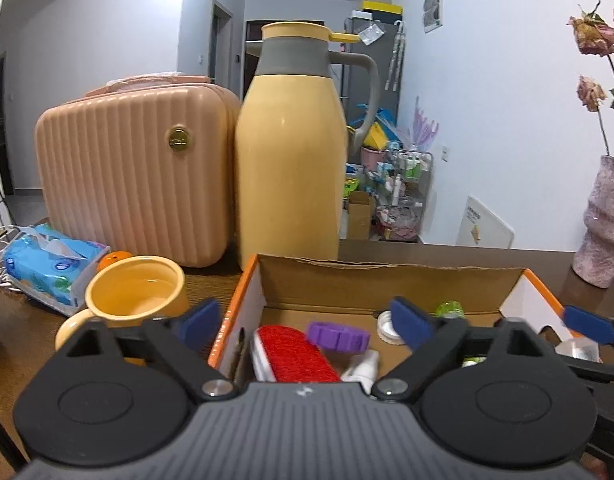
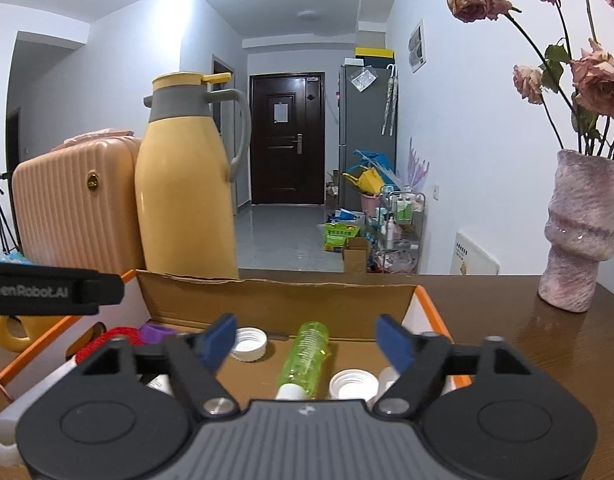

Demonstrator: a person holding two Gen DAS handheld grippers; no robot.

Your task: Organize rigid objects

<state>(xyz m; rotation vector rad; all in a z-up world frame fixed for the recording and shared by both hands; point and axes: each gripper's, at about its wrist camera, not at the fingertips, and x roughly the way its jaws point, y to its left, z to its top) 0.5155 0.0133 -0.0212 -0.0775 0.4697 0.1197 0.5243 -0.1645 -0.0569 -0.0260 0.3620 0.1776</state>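
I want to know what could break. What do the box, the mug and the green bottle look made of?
Box: corrugated cardboard, matte brown, ragged edge. Mug: probably glazed ceramic, glossy yellow. Green bottle: likely clear-tinted plastic, light shows through.

Matt cardboard box [image 2: 267,304], glossy wooden table [image 2: 507,320]

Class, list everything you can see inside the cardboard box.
Inside the cardboard box: a green bottle, two white caps, a purple ring and a red brush. The grippers cover the box's near part.
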